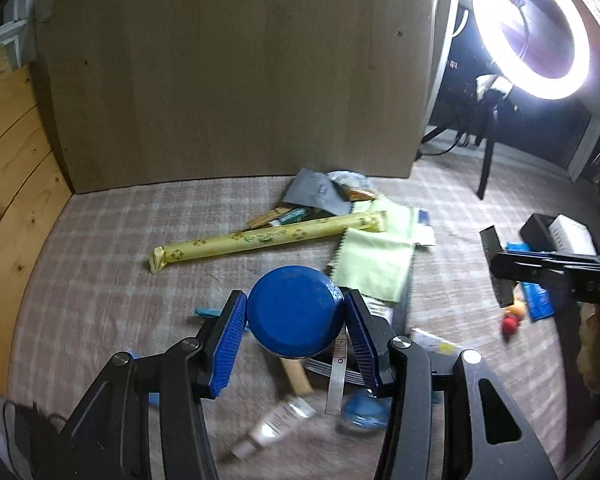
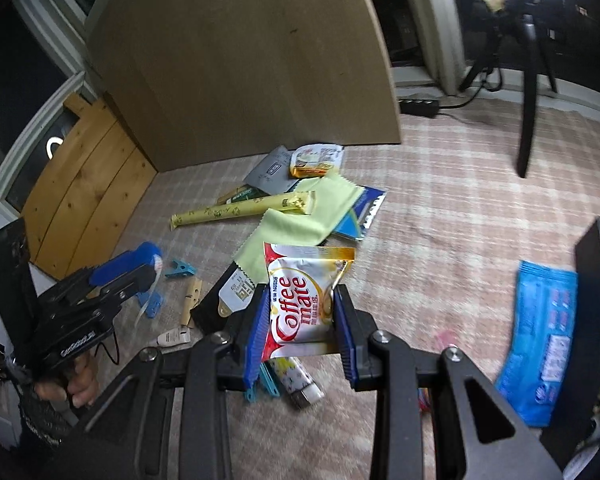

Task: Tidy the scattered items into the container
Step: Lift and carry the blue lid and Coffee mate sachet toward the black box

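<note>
The left gripper [image 1: 296,320] is pinching a round blue tape measure [image 1: 294,312] between its ribbed blue pads, jaws spread only as wide as the case, and a white measuring strip [image 1: 338,372] is hanging from it over the plaid carpet [image 1: 100,248]. The right gripper [image 2: 302,320] is clamping a Coffee mate sachet [image 2: 304,300] upright, its jaws pressing both side edges and the packet's lower end sitting hidden between the pads. Beyond both, a long yellow stick packet [image 1: 268,238] is lying across a pale green cloth [image 1: 374,264], near a grey pouch [image 1: 318,192] and a small snack packet [image 2: 314,160] by the foot of a tall brown board [image 1: 236,68]. Beneath the left gripper a white tube [image 1: 278,424] is showing blurred, and a wooden clip [image 2: 191,300] and a teal clip [image 2: 182,269] are lying close by. A blue wrapper [image 2: 540,340] is resting against the black container [image 2: 596,264], which is being cut off at the right edge; its contents are hard to make out. A ring light [image 1: 532,32] is glaring at the upper right.
</note>
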Demonstrator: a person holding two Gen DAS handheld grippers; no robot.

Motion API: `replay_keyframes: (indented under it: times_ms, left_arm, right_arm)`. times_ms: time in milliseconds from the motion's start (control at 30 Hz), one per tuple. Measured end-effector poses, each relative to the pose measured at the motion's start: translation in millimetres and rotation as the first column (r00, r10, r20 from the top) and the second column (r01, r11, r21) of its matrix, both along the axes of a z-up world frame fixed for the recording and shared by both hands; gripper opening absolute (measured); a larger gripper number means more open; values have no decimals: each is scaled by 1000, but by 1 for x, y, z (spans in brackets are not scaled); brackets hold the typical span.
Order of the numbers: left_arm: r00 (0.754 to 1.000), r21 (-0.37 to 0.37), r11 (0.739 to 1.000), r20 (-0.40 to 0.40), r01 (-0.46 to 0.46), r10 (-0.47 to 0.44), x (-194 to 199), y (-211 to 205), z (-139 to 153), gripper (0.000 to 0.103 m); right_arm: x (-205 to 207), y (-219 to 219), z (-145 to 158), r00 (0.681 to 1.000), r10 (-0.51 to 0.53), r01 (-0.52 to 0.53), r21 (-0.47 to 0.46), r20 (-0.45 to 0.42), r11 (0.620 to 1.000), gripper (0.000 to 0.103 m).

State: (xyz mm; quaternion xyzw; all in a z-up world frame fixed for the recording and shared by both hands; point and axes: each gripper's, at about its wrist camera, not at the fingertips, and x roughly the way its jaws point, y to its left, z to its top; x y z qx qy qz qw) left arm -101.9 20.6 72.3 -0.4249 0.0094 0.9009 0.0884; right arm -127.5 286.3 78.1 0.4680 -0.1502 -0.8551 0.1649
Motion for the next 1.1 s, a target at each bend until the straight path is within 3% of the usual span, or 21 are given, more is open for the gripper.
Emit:
replay_keyframes:
  times_ms: [167, 667, 1100]
  left_arm:
    - [999, -16, 1000, -19, 25, -26, 18, 20, 18, 48]
    - [989, 35, 992, -88, 123, -120, 47, 70, 61, 48]
    - [962, 29, 968, -117, 250, -245, 65, 125, 80, 48]
  right_arm:
    - [16, 17, 15, 999, -36, 36, 2, -23, 999, 31]
    - [65, 58, 51, 985, -141, 142, 3, -101, 990, 31]
    - [122, 125, 74, 939, -307, 312, 11, -156, 950, 31]
